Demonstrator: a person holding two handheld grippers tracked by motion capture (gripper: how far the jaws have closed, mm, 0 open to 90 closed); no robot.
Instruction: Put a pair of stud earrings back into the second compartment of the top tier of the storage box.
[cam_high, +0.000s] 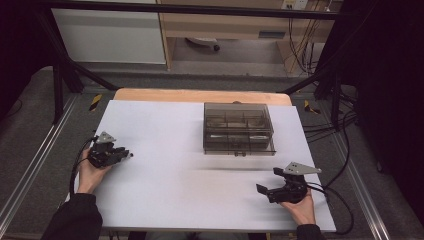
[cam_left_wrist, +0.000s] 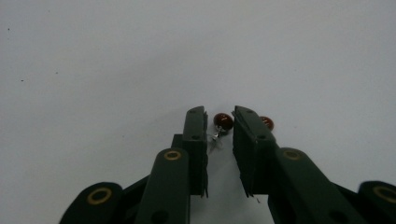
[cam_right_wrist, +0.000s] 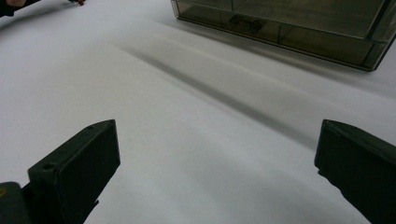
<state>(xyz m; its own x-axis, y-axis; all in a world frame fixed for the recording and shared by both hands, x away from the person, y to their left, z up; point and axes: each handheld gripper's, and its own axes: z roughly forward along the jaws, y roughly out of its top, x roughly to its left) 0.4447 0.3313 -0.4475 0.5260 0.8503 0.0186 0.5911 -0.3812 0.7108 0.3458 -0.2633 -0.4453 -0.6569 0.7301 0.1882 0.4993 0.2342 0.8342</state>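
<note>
In the left gripper view a small red bead earring (cam_left_wrist: 223, 120) with a thin metal post lies on the white table right at the tips of my left gripper (cam_left_wrist: 219, 112). The jaws stand a narrow gap apart around it, and I see no pad pressing on it. A second red bead (cam_left_wrist: 267, 122) lies just outside the right-hand jaw. From above, my left gripper (cam_high: 127, 155) is at the table's left side, pointing right. My right gripper (cam_high: 268, 180) rests low at the front right, open wide (cam_right_wrist: 217, 130) with nothing between its fingers.
A smoky transparent compartment box (cam_high: 238, 129) with its lid down stands at the back centre of the white table (cam_high: 175, 190); its near corner shows in the right gripper view (cam_right_wrist: 299, 23). Black frame posts flank the table, and cables trail at the right.
</note>
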